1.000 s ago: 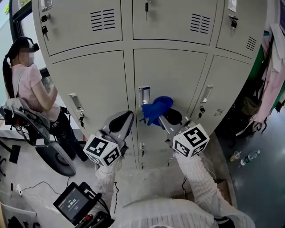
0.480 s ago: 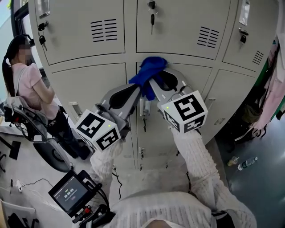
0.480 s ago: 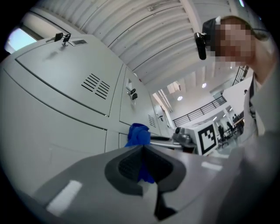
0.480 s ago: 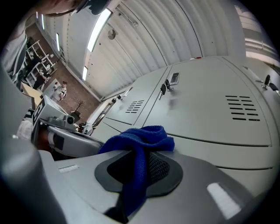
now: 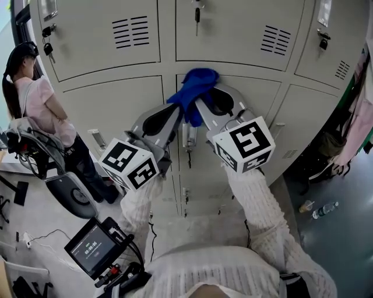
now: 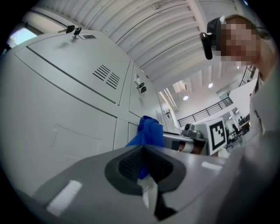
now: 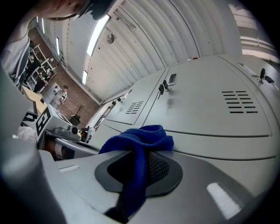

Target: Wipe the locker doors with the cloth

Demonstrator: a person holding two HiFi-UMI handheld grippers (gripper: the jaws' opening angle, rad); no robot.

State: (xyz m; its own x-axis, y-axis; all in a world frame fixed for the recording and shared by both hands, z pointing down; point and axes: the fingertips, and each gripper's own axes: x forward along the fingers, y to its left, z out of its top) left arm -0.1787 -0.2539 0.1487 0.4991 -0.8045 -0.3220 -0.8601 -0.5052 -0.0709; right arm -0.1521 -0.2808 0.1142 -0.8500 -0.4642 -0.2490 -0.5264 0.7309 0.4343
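A blue cloth [image 5: 196,87] is bunched against the top edge of the centre locker door [image 5: 256,99], just under the upper row. My right gripper [image 5: 201,102] is shut on the blue cloth [image 7: 141,139], whose tail hangs down between the pads [image 7: 159,166]. The left gripper [image 5: 174,114] sits just left of and below the cloth, its jaws closed together. In the left gripper view the cloth [image 6: 149,130] shows beyond the closed tips [image 6: 142,151], with a sliver of blue in the slit between the pads.
Keys hang in the upper door locks [image 5: 197,13]. A latch handle [image 5: 187,137] sits below the cloth. A person in a pink shirt [image 5: 39,110] stands at left beside a chair [image 5: 65,195]. A screen device [image 5: 93,251] and bottles [image 5: 324,208] lie on the floor.
Both grippers rose from the lower door near the latch to its top edge, carrying the cloth up. The left gripper closed in beside the cloth. Little has moved in the last half second.
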